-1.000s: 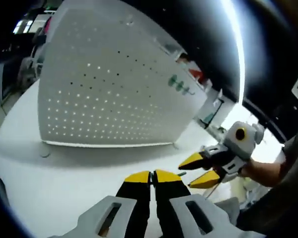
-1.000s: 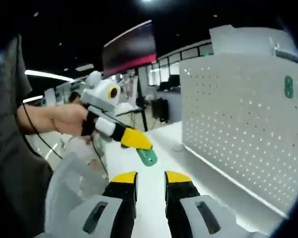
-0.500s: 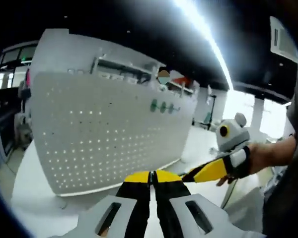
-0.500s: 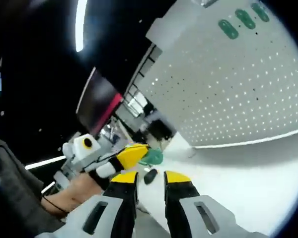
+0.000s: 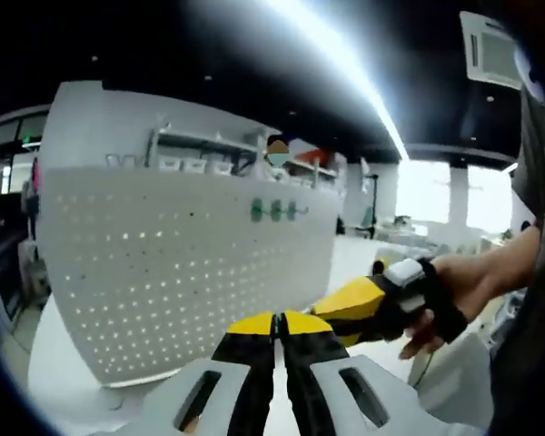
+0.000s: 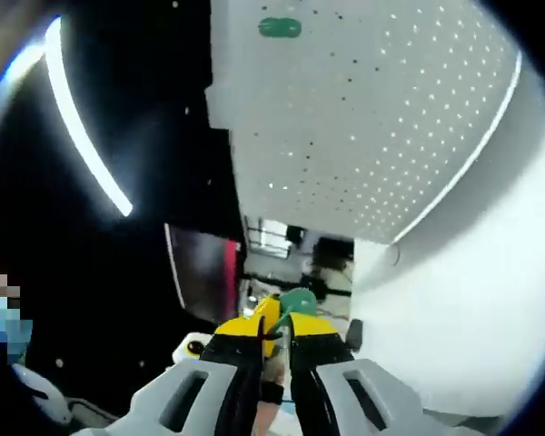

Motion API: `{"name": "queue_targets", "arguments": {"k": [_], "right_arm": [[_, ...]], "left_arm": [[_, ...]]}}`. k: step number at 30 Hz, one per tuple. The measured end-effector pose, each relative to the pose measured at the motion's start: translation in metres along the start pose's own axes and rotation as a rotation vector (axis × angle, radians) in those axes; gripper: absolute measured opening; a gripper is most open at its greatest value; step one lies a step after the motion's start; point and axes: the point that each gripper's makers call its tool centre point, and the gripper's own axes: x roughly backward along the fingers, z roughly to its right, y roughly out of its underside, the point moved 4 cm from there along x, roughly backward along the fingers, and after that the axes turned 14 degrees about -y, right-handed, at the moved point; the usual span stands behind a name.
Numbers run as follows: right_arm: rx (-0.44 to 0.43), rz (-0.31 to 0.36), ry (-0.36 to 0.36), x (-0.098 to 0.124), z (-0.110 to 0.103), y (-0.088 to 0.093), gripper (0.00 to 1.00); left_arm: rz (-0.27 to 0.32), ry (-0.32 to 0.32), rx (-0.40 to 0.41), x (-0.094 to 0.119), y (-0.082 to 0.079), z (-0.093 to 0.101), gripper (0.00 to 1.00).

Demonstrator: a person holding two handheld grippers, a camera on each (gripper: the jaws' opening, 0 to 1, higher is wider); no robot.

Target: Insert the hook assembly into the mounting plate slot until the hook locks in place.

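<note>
The white pegboard mounting plate stands upright on the table, with three green hooks near its top edge. In the right gripper view the plate lies overhead, with one green hook showing on it. A loose green hook sits right at the tips of my right gripper, whose jaws are closed on it. My left gripper meets it there from behind, yellow jaw against the hook. In the left gripper view my left gripper is shut, and the right gripper reaches in beside its tips.
A person's hand holds the right gripper. The white table runs along the foot of the plate. A dark screen with a red edge stands behind. Shelving and windows lie beyond the plate.
The right gripper's jaws have gone from open to shut around the green hook. Both grippers have come together at their tips. Both views have rolled and lifted.
</note>
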Motion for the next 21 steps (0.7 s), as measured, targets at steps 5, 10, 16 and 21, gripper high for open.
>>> {"name": "queue_targets", "arguments": {"k": [5,10,16,21], "right_arm": [[-0.101,0.045,-0.025,0.0,0.0,-0.001,0.05],[-0.198,0.071,-0.053,-0.001,-0.001,0.0,0.04],[-0.319,0.096,-0.077,0.0,0.001,0.003,0.02],[-0.363,0.119,-0.087,0.004,0.004,0.004,0.0]], "left_arm": [[0.036,0.002,-0.046,0.0,-0.005,0.001,0.01],[0.059,0.008,-0.106,0.0,-0.009,0.003,0.01],[0.076,0.023,-0.14,0.001,-0.011,0.004,0.02],[0.071,0.046,-0.16,0.001,-0.007,0.006,0.02]]}}
